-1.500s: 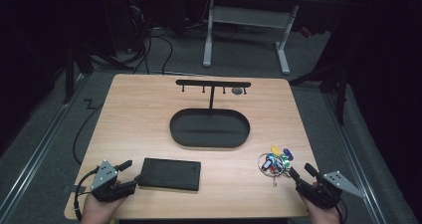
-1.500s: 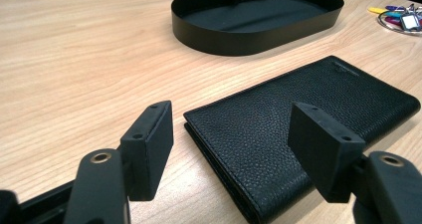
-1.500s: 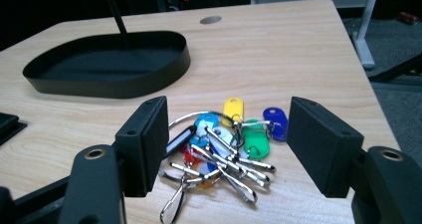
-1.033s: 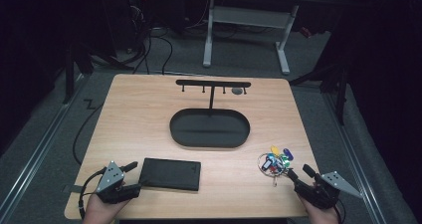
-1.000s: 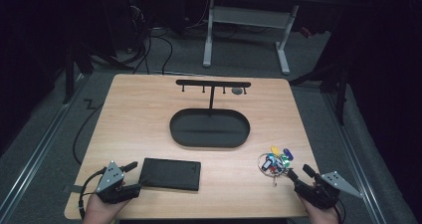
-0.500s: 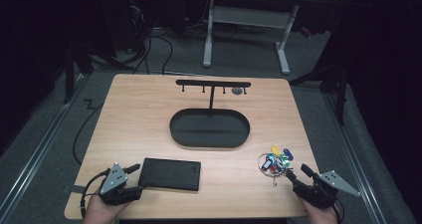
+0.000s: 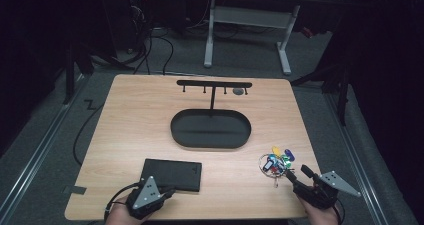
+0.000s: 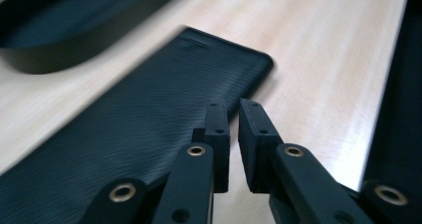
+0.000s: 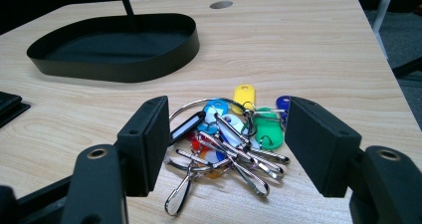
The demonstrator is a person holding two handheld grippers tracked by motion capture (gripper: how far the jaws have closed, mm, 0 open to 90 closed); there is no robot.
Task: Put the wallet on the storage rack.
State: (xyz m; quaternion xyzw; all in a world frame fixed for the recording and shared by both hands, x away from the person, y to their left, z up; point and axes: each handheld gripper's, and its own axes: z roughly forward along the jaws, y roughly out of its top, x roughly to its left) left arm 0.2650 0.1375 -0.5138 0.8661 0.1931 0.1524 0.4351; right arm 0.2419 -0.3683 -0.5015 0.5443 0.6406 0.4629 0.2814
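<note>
The table point(image 7: 150, 110) carries a black oval tray point(image 7: 210, 129) at its middle, with a hook stand point(image 7: 214, 84) rising from the tray's far side. Nearer you, on the left, lies a flat black wallet point(image 7: 172, 174); on the right, near the front edge, a bunch of keys point(image 7: 276, 161) with coloured tags.

Your left gripper point(image 8: 233, 134) sits just at the wallet's near corner, and its jaws have just been closing: they stand almost together with nothing between them, above the wallet's ribbed cover. The wallet looks thin, light and somewhat soft, lying flush on the wood, so you would likely need to catch it by an edge or corner instead of from above.

Your right gripper point(image 9: 226, 144) is wide open, its jaws to either side of the keys and just short of them. The bunch looks loose and slippery; take it by the large ring point(image 9: 199, 104), since the tags would dangle and swing.
</note>
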